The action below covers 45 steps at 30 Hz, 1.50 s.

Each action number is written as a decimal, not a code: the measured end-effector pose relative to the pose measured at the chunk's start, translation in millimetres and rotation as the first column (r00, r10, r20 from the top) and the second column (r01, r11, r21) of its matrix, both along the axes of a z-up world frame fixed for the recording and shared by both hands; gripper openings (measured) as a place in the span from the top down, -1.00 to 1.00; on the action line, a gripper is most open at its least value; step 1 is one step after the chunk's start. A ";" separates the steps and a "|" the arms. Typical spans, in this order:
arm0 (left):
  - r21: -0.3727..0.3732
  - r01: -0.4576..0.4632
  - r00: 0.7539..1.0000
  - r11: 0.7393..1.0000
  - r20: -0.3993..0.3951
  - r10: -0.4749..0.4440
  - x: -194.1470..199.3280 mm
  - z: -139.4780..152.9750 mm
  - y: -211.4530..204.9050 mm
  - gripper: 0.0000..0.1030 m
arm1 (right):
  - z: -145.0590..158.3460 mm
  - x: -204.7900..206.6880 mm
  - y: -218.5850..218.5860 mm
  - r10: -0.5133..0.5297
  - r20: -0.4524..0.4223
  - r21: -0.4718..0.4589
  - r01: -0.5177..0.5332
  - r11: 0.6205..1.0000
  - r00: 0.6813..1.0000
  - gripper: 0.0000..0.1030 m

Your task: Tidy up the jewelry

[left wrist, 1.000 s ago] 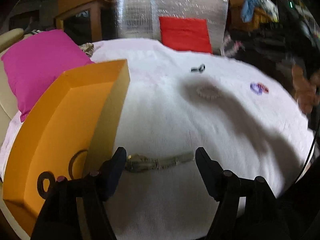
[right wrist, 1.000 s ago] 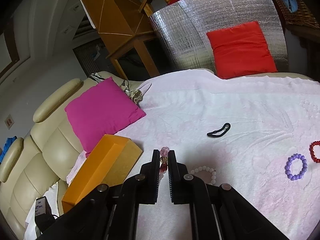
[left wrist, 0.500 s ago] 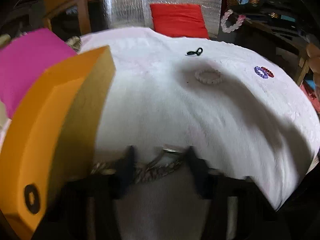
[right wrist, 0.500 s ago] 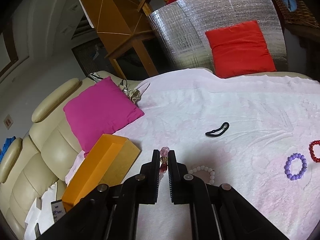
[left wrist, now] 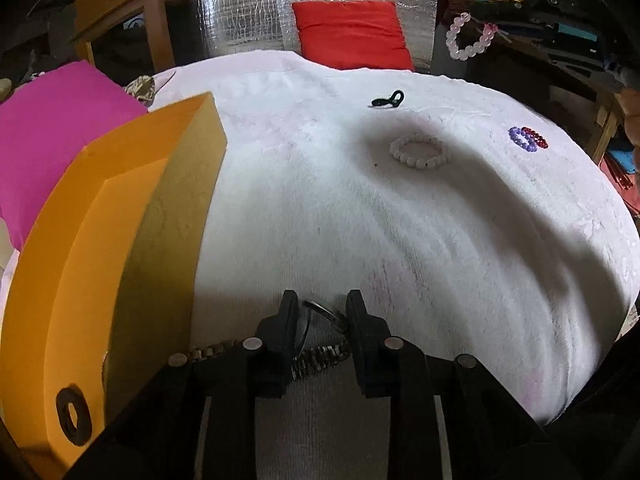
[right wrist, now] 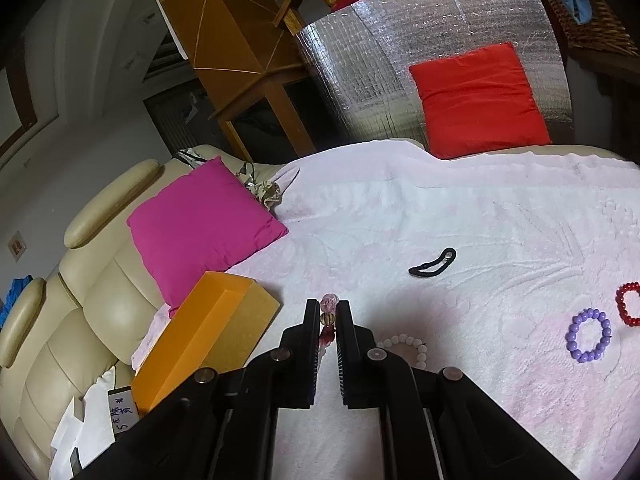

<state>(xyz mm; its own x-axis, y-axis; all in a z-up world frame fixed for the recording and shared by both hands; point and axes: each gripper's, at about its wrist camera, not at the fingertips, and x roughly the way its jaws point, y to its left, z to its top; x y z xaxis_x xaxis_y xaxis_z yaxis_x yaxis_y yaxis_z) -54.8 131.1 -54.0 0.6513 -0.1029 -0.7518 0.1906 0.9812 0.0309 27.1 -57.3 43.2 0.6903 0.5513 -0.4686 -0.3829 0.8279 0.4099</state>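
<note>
While the left gripper [left wrist: 320, 312] pinches a silver link-band watch [left wrist: 318, 354] above the white blanket [left wrist: 400, 220], beside the orange box [left wrist: 100, 248], the right gripper [right wrist: 325, 320] clamps a pink beaded bracelet [right wrist: 328, 312].

Both the left gripper [left wrist: 321, 312] and right gripper [right wrist: 329, 316] are matte black plastic with round silver screws.

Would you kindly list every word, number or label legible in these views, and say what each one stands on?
"5": the only clear character, handwritten on the white paper slip beside the orange box; the handwriting after it is too small to read.
Wall plate: red marks, too blurred to read.
Left wrist view: no text visible.
</note>
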 end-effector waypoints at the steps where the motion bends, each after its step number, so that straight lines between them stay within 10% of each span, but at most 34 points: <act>1: -0.009 0.000 1.000 1.000 0.001 0.000 -0.5 -1.5 0.2 0.50 | -0.1 -0.3 -0.1 -0.002 0.000 -0.001 0.002 1.000 1.000 0.83; 15: -0.063 0.045 0.996 0.997 0.083 -0.040 -7.8 33.2 -7.2 0.91 | -0.9 2.4 1.4 0.008 0.011 -0.003 -0.008 1.000 1.000 0.83; 27: -0.319 0.083 0.947 0.944 0.319 0.025 -38.5 155.6 39.2 0.91 | 1.5 4.0 37.8 0.080 0.034 0.030 -0.081 0.996 0.996 0.83; 34: -0.281 0.008 0.921 0.960 0.377 0.103 -41.6 208.4 102.9 0.91 | 6.6 12.5 97.4 0.162 0.044 0.031 -0.163 0.986 0.986 0.83; 45: -0.167 -0.191 0.971 0.967 0.114 0.211 27.3 122.3 169.3 0.91 | -24.0 38.9 233.4 0.312 -0.080 -0.031 -0.316 0.948 0.947 0.82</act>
